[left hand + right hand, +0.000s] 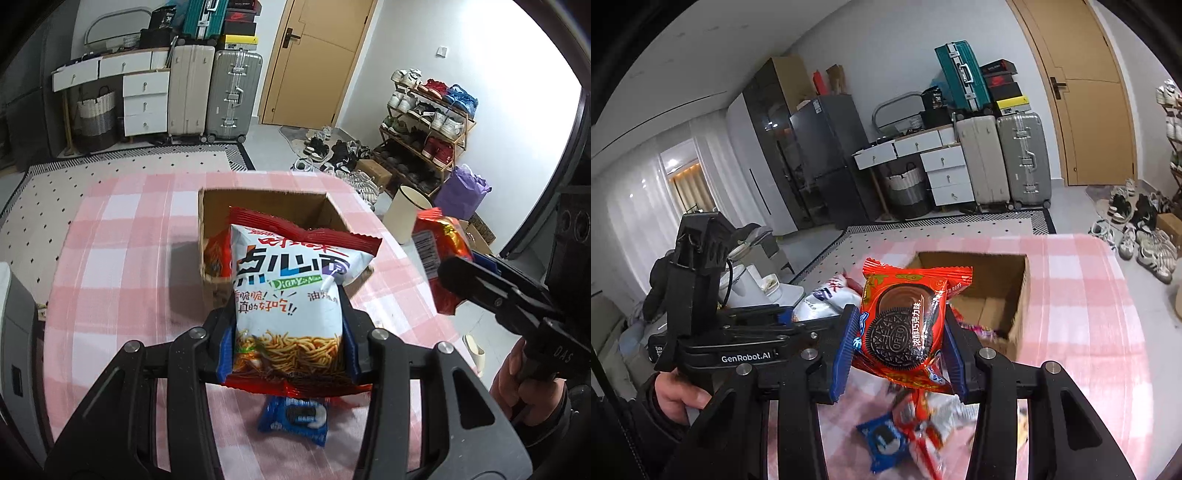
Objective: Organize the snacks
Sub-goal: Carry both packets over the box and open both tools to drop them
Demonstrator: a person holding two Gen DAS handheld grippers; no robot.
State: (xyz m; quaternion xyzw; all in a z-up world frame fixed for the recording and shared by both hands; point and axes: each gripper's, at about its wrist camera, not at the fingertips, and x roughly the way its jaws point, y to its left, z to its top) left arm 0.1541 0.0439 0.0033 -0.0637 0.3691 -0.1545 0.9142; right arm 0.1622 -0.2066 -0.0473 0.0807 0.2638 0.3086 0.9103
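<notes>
The left gripper (290,328) is clamped on a white noodle snack bag (291,291) with red crimped ends (fried noodles pictured low on it), held just near of the open cardboard box (258,206). The right gripper (899,347) pinches a glossy red Oreo packet (905,321) above the pink checked tablecloth (1082,314). A blue Oreo packet (293,421) lies nearest.

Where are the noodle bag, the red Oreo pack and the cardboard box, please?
noodle bag (288,295): left wrist view, middle of its white front.
red Oreo pack (905,325): right wrist view, on the printed cookie.
cardboard box (258,206): left wrist view, inner back wall.
</notes>
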